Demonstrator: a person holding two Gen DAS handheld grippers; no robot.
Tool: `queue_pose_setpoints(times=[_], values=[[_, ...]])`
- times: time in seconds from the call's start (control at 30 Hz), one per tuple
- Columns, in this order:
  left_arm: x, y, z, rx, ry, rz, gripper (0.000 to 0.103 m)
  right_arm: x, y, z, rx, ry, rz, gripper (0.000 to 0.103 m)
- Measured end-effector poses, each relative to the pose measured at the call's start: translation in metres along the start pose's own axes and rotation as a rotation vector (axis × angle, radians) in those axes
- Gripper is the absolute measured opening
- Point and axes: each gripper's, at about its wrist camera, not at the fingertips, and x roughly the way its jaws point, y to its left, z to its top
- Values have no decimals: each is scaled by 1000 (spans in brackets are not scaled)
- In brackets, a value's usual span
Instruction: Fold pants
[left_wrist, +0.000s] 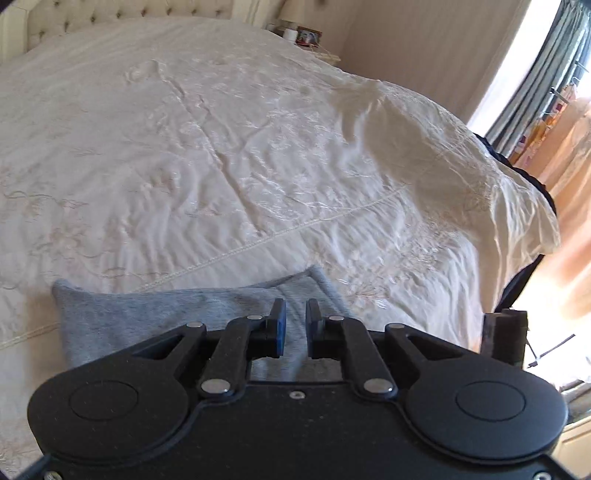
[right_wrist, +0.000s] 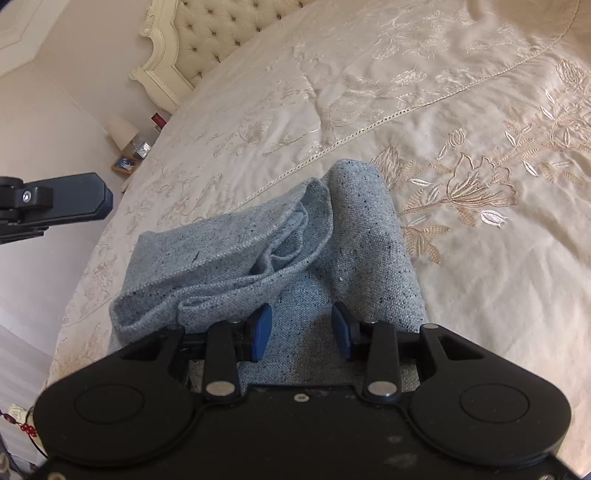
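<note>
Left gripper (left_wrist: 295, 325), fingers narrow and empty, and right gripper (right_wrist: 301, 332), fingers wide and empty, above grey pants (right_wrist: 266, 251) bunched at the bed's (left_wrist: 221, 147) near edge; flattening the rumpled layers should precede further folding.

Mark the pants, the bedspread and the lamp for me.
pants (right_wrist: 229, 258): right wrist view, on the bunched grey-blue fabric.
bedspread (left_wrist: 221, 166): left wrist view, on its bare embroidered top.
lamp (right_wrist: 121, 133): right wrist view, on the shade.
</note>
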Motion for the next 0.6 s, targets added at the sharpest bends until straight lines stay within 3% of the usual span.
queue_pose_setpoints(times=[0.17,0.37,0.47,0.6], values=[[3,35,-23,-18,20,140,15,-6,-18,4,94,7,56,39],[42,49,-76,-14,163,113,16,-8,-51,7,315,27,163,39],[65,44,-92,-2,154,167,15,-11,-54,8,355,26,177,41],[59,32,-93,50,89,202,14,-14,-42,12,323,31,149,42]])
